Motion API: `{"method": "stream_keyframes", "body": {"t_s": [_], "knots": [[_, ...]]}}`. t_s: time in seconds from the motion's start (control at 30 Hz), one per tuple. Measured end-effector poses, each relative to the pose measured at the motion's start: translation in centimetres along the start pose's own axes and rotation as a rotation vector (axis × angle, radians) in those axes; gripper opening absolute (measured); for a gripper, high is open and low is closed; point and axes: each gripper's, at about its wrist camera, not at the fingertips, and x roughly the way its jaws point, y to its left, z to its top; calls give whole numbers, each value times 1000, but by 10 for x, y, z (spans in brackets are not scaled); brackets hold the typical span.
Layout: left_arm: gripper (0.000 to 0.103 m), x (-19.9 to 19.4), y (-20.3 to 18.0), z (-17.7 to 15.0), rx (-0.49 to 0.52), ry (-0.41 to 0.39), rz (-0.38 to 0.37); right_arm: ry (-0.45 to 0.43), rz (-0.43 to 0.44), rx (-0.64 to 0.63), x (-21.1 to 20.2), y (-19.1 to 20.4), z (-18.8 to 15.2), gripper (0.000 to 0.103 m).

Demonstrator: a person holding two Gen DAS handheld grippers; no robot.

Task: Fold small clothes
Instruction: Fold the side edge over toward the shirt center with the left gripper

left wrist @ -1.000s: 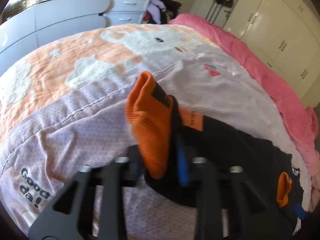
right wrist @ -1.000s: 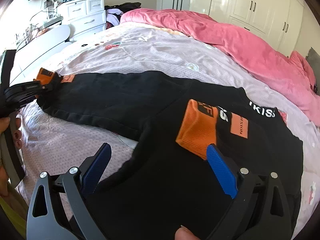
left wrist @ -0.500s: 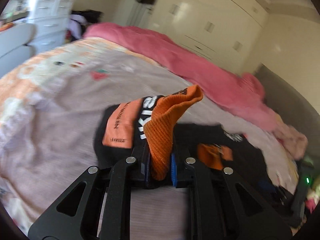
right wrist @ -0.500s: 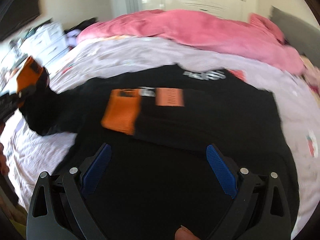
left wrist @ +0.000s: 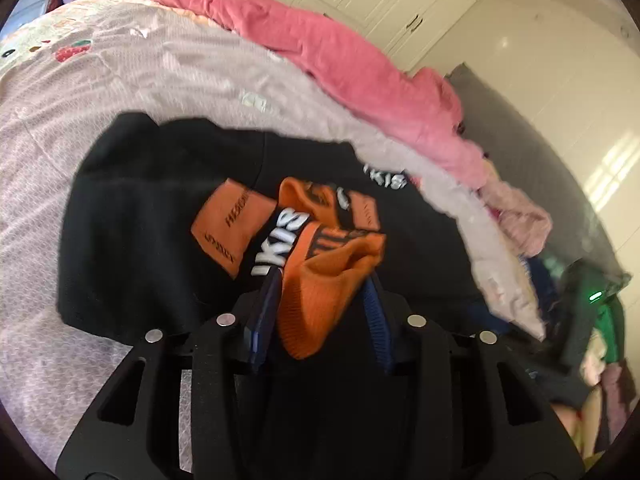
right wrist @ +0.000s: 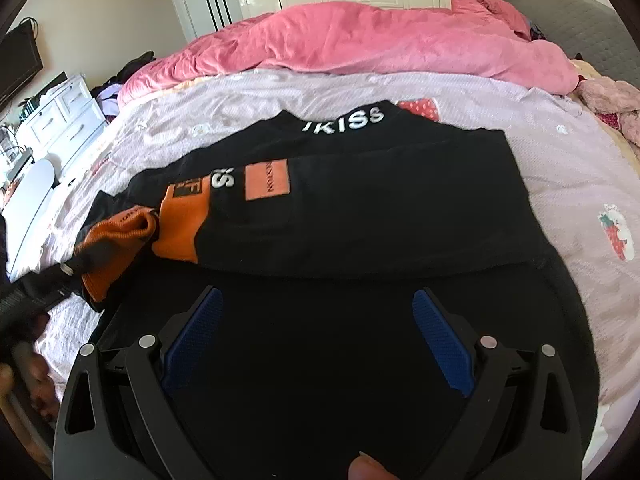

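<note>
Over the black top, left fingers loosely flank its orange cuff; right fingers spread wide, empty.

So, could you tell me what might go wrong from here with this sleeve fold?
1. The left claw seems to pinch only the orange cuff, which is bunched, so the sleeve may land crumpled on the black top.
2. The right claw hovers open over the top, holding nothing down, so dragging the sleeve could disturb the other folded sleeve.
3. The lilac bedspread is soft, so creases may stay.
</note>
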Motion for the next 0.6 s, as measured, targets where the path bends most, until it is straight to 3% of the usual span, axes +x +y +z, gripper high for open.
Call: {"method": "stream_keyframes", "body": {"t_s": [0.13, 0.17, 0.3, 0.4, 0.53, 0.6], "knots": [[45, -24, 3, 9, -4, -68, 42, 25, 41, -24, 5, 18, -5, 96], [48, -31, 7, 12, -4, -88, 80, 31, 62, -27, 6, 24, -6, 96], [74, -46, 20, 20, -4, -131, 275, 63, 177, -39, 10, 54, -9, 96], [78, -53, 33, 23, -18, -157, 390, 106, 247, -19, 21, 78, -6, 96], [86, -62, 47, 24, -55, -182, 408, 145, 348, 78, 32, 96, 7, 96], [86, -67, 53, 25, -79, -200, 412, 152, 345, 107, 40, 102, 15, 95]]}}
